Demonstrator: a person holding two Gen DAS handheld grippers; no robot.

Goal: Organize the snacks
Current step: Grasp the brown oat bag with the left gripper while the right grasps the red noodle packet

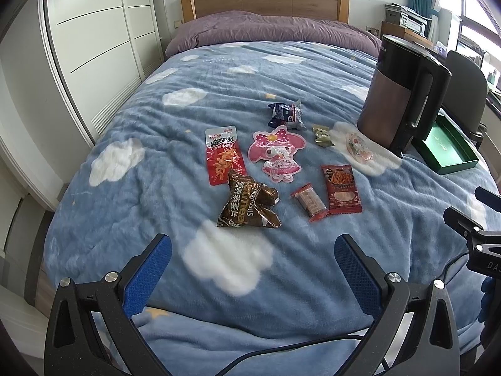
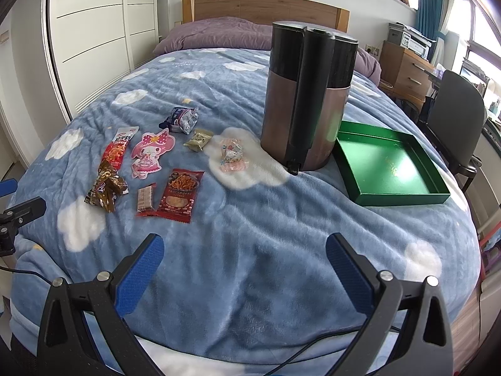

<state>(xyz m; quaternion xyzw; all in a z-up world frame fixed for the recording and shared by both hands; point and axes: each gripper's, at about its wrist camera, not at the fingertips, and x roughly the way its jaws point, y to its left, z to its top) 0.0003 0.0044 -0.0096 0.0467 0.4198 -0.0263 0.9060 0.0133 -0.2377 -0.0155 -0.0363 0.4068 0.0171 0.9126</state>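
Right wrist view shows the green tray (image 2: 435, 192) lying empty on the bed (image 2: 266, 235), just beside the dark kettle (image 2: 305, 100) and to its right; in all likelihood it is the place meant for the snacks, since nothing else there could gather them. The snacks lie loose on the blanket to the left of the kettle, none touching the tray, so the sorting has not begun.

Both grippers hover low over the near edge of the bed with nothing between their blue pads. The right gripper (image 2: 244, 260) has its fingers spread wide and faces bare blanket, with the tray ahead to its right. The left gripper (image 1: 253, 257) is equally spread and looks straight at the cluster, which suits it for the first pick.

Nearest to it is the brown bag (image 1: 249, 202), crumpled, its length running roughly away from the gripper. The red strip pack (image 1: 222, 156) runs the same way, top edge pointing toward the headboard. The noodle pack (image 1: 341, 188) and the small wafer bar (image 1: 310, 202) touch side by side, both long axes running near-to-far, the bar tilted slightly leftward. The pink character pouch (image 1: 274, 153) stands upright in the picture, bow end far. Beyond lie a blue bag (image 1: 286, 114), an olive sweet (image 1: 322, 134) and a clear candy wrapper (image 1: 358, 148) close by the kettle.
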